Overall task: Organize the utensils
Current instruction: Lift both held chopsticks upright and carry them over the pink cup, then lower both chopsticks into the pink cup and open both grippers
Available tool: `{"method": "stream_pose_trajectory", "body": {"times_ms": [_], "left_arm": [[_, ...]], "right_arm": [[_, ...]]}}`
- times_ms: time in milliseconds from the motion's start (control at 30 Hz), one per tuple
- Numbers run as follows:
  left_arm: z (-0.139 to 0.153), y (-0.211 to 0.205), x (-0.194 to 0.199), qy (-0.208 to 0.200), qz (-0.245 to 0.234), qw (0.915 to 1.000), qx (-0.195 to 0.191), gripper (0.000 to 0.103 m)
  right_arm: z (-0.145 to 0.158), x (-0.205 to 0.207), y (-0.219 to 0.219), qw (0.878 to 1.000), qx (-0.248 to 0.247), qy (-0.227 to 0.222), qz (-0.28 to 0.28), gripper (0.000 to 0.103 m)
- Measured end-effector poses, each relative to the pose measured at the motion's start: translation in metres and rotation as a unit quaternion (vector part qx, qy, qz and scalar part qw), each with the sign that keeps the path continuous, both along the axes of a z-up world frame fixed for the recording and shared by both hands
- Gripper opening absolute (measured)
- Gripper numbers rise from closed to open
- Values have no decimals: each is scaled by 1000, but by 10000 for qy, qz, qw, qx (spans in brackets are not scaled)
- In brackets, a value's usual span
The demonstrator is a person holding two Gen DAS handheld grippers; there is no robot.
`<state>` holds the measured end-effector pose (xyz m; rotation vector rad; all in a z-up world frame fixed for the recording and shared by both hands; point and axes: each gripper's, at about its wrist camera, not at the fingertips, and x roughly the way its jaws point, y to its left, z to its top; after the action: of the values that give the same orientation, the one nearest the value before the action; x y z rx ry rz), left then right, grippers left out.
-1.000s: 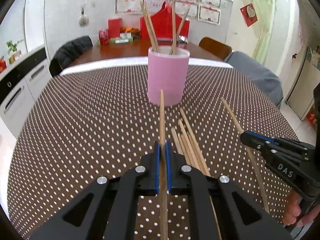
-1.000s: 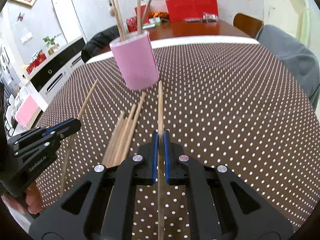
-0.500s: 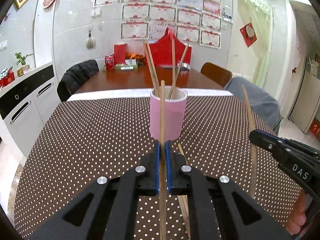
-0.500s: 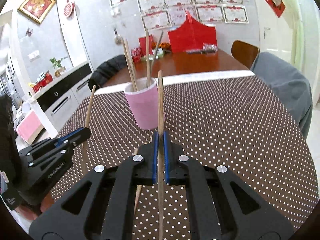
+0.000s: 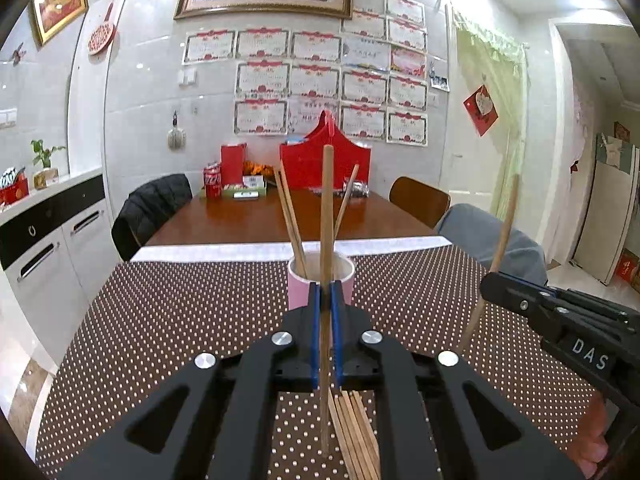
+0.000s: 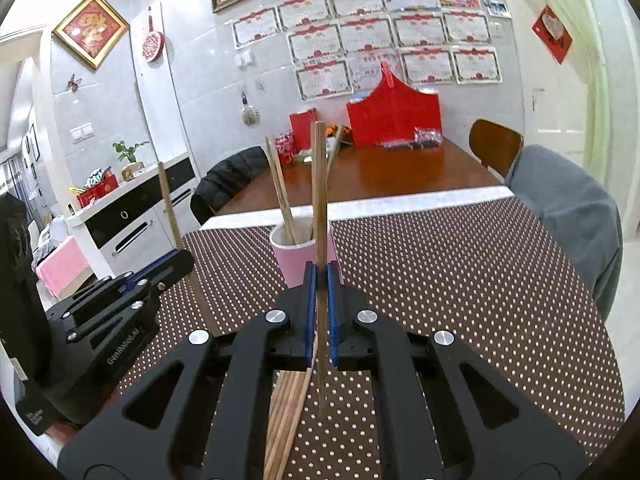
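Note:
My left gripper [image 5: 325, 292] is shut on a wooden chopstick [image 5: 327, 216] that stands nearly upright, its tip above the pink cup [image 5: 298, 288]. My right gripper [image 6: 319, 274] is shut on another chopstick [image 6: 319, 184], also upright before the same pink cup [image 6: 294, 260]. The cup holds several chopsticks [image 5: 290, 212] leaning in it. A bundle of loose chopsticks [image 5: 356, 432] lies on the dotted brown tablecloth [image 5: 160, 340] under both grippers, also seen as the bundle [image 6: 286, 412] in the right wrist view. Each gripper shows at the side of the other's view with its stick: the right gripper [image 5: 486, 282], the left gripper [image 6: 188, 258].
Behind the dotted table stands a wooden dining table [image 5: 260, 220] with a red box [image 5: 324, 164], a can and chairs [image 5: 418, 200]. A grey-draped chair [image 6: 568, 212] sits at the right edge. White cabinets [image 5: 44, 256] run along the left.
Both grippers have risen off the table and tilted up toward level, each lifting its chopstick from lying flat to nearly upright. The cup now sits lower in both views.

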<state>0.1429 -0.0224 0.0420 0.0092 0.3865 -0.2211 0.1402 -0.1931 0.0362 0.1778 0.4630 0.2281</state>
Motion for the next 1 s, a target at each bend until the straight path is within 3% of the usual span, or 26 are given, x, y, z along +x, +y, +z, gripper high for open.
{"method": "stream_pose_trajectory", "body": {"times_ms": [500, 1000], "left_arm": [[29, -7, 27, -314, -20, 9995, -86, 6], [87, -1, 59, -1142, 88, 9932, -195, 6]], "right_arm": [[47, 20, 5, 9978, -39, -654, 6, 6], [91, 73, 11, 9937, -83, -1113, -120, 6]]}}
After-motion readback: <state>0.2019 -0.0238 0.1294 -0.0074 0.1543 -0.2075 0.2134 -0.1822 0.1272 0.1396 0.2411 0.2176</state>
